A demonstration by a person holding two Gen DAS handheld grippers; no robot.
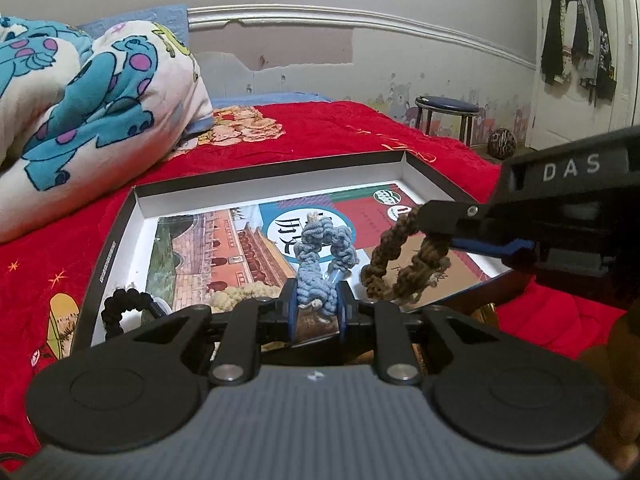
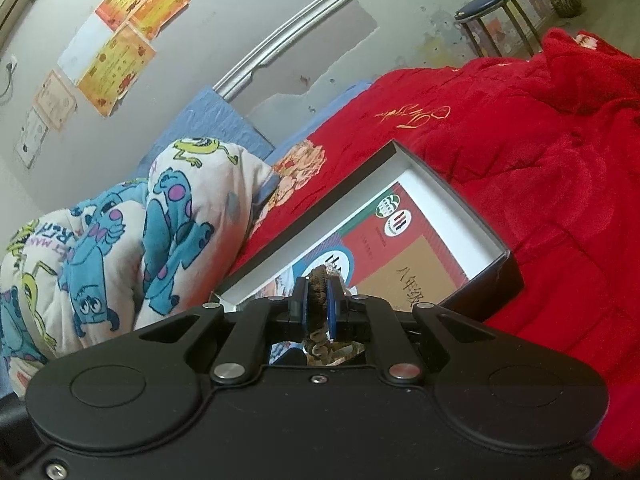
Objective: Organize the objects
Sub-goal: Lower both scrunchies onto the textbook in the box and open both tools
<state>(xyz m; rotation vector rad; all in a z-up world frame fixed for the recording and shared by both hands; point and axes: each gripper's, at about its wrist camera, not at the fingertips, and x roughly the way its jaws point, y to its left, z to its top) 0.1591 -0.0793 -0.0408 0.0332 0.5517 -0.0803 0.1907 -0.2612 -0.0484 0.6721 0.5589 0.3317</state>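
In the left wrist view my left gripper (image 1: 317, 309) is shut on a blue braided hair tie (image 1: 324, 256) that stands up from the pads over the shallow box (image 1: 264, 190). My right gripper (image 1: 442, 228) comes in from the right, shut on a brown braided hair tie (image 1: 394, 258) that hangs in a loop above the box. In the right wrist view the right gripper (image 2: 318, 304) pinches the brown hair tie (image 2: 318, 280) between its blue pads. A black hair tie (image 1: 120, 312) and a beige fluffy one (image 1: 244, 298) lie in the box near its front.
The box rests on a red blanket (image 1: 340, 136) and holds a colourful book (image 1: 224, 256). A cartoon-print quilt (image 1: 92, 96) is piled at the left. A stool (image 1: 446, 114) and a ball (image 1: 502, 143) stand by the far wall, clothes (image 1: 576, 32) hang on a door.
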